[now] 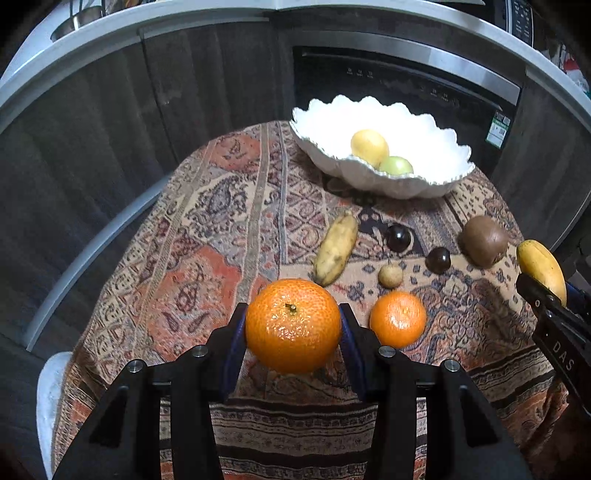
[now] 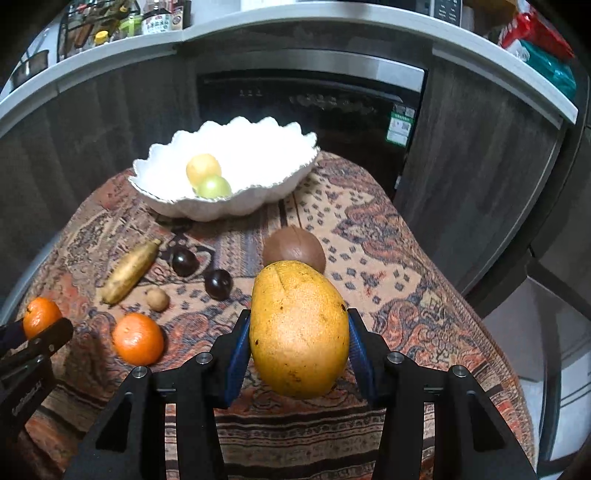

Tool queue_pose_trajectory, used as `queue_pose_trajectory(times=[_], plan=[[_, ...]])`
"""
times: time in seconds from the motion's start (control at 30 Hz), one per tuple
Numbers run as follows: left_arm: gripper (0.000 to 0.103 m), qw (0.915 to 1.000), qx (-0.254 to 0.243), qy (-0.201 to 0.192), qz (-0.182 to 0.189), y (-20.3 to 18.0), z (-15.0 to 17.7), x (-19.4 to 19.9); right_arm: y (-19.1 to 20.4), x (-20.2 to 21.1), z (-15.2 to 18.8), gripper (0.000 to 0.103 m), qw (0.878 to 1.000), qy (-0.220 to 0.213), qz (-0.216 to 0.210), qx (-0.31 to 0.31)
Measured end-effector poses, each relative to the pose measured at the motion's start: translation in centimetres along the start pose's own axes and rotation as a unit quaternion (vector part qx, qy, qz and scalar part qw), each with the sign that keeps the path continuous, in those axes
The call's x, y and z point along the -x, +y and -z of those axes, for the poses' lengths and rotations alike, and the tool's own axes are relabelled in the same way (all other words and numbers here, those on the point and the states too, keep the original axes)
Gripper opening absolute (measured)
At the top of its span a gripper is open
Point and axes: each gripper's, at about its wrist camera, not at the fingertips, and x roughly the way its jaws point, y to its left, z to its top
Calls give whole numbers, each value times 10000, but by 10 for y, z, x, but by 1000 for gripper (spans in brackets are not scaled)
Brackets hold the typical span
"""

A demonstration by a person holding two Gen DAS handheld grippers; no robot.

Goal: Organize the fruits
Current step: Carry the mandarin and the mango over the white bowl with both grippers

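My left gripper (image 1: pixel 293 325) is shut on a large orange (image 1: pixel 293 326) above the near part of the patterned tablecloth (image 1: pixel 207 229). My right gripper (image 2: pixel 299 332) is shut on a yellow mango (image 2: pixel 299 328), held above the cloth; the mango also shows in the left wrist view (image 1: pixel 541 269). A white scalloped bowl (image 1: pixel 424 147) at the far end holds a yellow fruit (image 1: pixel 369 147) and a green fruit (image 1: pixel 396 166). On the cloth lie a small banana (image 1: pixel 336 249), a second orange (image 1: pixel 398 319), two dark plums (image 1: pixel 398 238), a small tan fruit (image 1: pixel 390 276) and a brown kiwi (image 1: pixel 484 242).
Dark kitchen cabinets and a built-in black appliance (image 1: pixel 406 85) stand just behind the table. A grey counter (image 2: pixel 258 22) above carries bottles and bags. The table edge drops off on the left and right.
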Motion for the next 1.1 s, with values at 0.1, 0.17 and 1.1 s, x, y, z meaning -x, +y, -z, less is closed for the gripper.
queue_pose_trajectory(times=[0.1, 0.17, 1.1], plan=[[46, 10000, -26, -84, 5, -1, -7, 4, 0, 3, -5, 49, 10000, -42, -60, 6], [46, 9999, -41, -111, 22, -2, -11, 5, 0, 5, -10, 49, 9999, -73, -77, 1], [46, 9975, -277, -561, 339, -26, -128, -7, -8, -6, -111, 49, 9983, -544, -189, -111]])
